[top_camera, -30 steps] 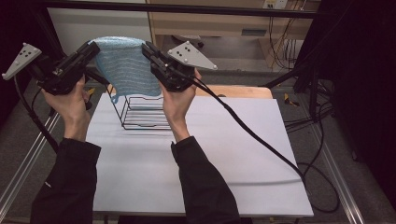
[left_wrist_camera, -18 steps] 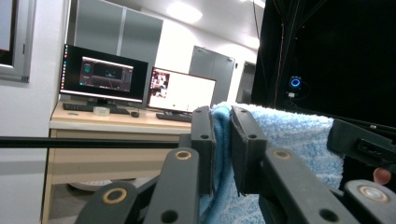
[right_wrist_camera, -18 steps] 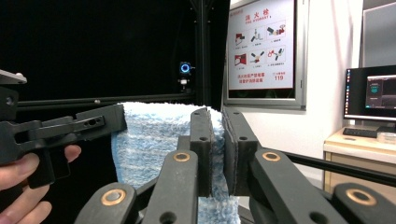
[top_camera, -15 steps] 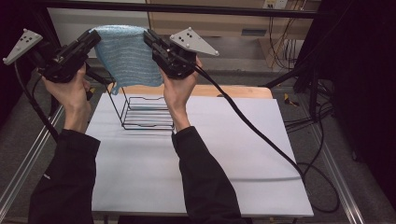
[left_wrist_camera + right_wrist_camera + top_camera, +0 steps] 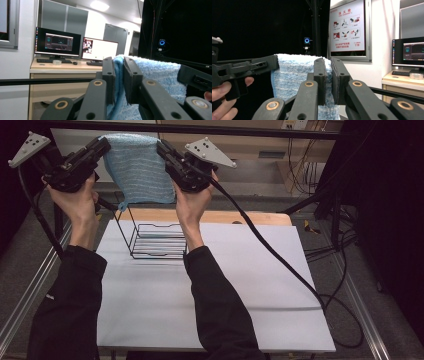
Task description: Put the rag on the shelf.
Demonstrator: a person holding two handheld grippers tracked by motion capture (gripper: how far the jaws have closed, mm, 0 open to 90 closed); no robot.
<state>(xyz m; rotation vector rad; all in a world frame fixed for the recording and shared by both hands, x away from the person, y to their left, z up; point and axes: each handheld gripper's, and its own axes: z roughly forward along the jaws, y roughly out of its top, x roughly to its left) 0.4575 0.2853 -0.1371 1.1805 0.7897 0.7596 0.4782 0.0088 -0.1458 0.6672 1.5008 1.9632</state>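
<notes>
Both arms raised high over the far end of the worktop [image 5: 210, 310] | left gripper [image 5: 102, 145] fingers clamped on blue towel [image 5: 137, 170] left top corner | right gripper [image 5: 162, 147] fingers clamped on right top corner | towel hangs spread between them above wire rack [image 5: 155, 240]

Blue towel [image 5: 138, 169] hangs stretched above black wire rack [image 5: 153, 239].
</notes>
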